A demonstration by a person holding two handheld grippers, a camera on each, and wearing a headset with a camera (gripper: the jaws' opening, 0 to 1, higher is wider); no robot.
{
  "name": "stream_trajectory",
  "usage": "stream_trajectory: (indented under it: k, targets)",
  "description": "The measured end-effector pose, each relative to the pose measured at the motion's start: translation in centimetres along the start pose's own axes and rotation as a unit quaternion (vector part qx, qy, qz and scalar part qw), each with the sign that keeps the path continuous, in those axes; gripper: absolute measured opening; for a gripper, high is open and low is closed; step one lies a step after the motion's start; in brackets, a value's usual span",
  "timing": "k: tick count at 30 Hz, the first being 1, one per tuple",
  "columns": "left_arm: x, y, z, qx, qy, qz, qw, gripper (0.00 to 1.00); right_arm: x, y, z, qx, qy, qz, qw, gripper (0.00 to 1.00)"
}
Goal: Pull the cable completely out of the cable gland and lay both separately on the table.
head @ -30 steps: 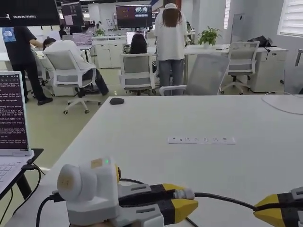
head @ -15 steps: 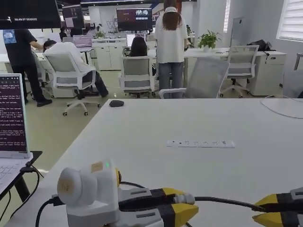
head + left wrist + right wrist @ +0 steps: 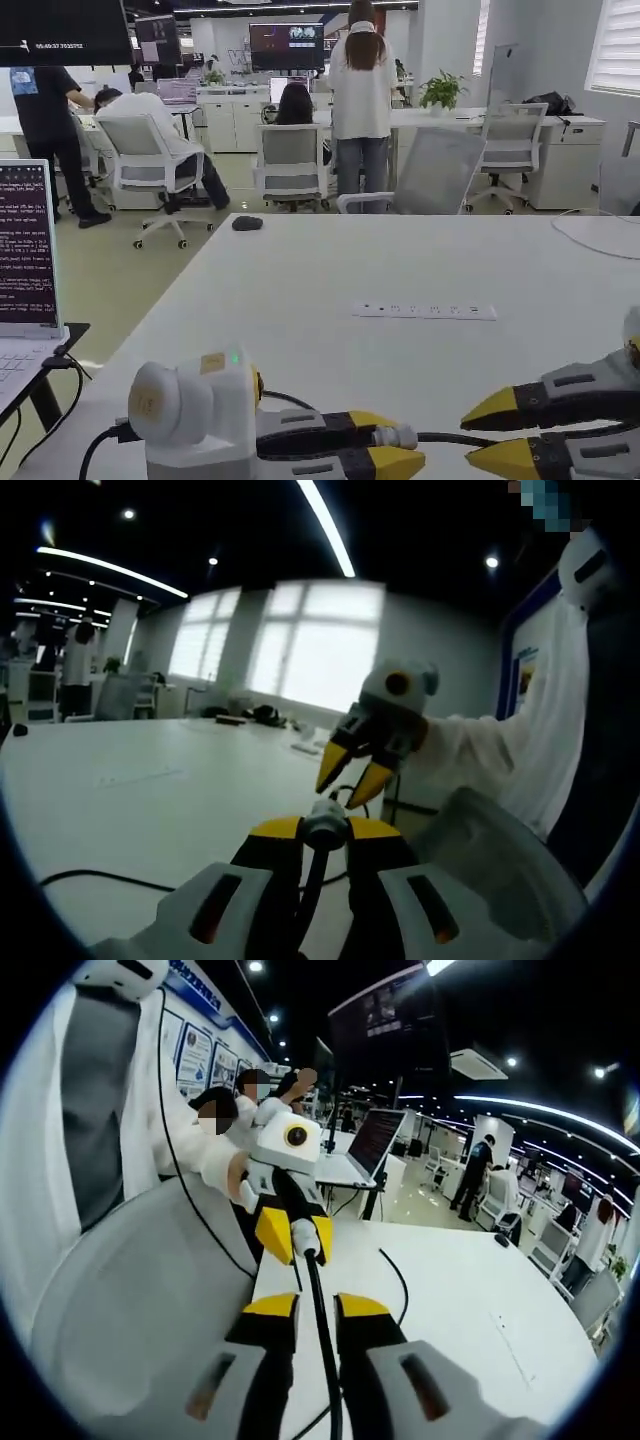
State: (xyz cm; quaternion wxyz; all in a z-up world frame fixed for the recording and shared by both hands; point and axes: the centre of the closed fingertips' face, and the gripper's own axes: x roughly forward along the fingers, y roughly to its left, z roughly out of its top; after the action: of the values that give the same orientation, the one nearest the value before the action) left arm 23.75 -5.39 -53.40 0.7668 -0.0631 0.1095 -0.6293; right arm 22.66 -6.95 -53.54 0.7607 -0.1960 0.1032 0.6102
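Now released, the right gripper has moved up the cable toward the gland clenched by the left gripper at the table's near edge, likely to regrip

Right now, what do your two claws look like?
The left claw and right claw match: black jaws with yellow pointed tips, on grey-and-white plastic bodies with orange marks. A thin black lead trails from the left one. The person's sleeve is white.
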Motion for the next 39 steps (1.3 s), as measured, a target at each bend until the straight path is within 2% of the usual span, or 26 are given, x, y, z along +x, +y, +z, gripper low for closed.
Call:
stream_trajectory:
  k: [6, 14, 16, 27, 31, 39]
  targets:
    - [0.1, 0.1, -0.2, -0.001, 0.005, 0.000, 1.0000, 0.17, 1.1, -0.1, 0.8, -0.001, -0.014, 0.006, 0.9999, 0.11]
    - [0.0, 0.3, -0.4, -0.005, 0.007, 0.005, 0.9999, 0.17, 1.1, 0.0, 1.4, -0.005, -0.032, 0.010, 0.9994, 0.00]
    - [0.0, 0.4, -0.4, -0.006, 0.009, 0.006, 0.9999, 0.17, 0.9, -0.1, 1.6, -0.004, -0.037, 0.010, 0.9993, 0.00]
    - [0.2, 0.0, -0.5, -0.006, 0.011, -0.002, 0.9999, 0.17, 1.0, 0.0, 1.0, 0.002, -0.028, 0.023, 0.9993, 0.04]
    - [0.2, -0.1, -0.5, -0.005, 0.009, -0.006, 0.9999, 0.17, 1.3, 0.1, 0.3, -0.009, -0.009, 0.026, 0.9996, 0.04]
    - [0.1, 0.1, -0.5, -0.009, 0.008, -0.001, 0.9999, 0.17, 1.4, 0.2, 0.6, -0.011, -0.016, 0.025, 0.9995, 0.04]
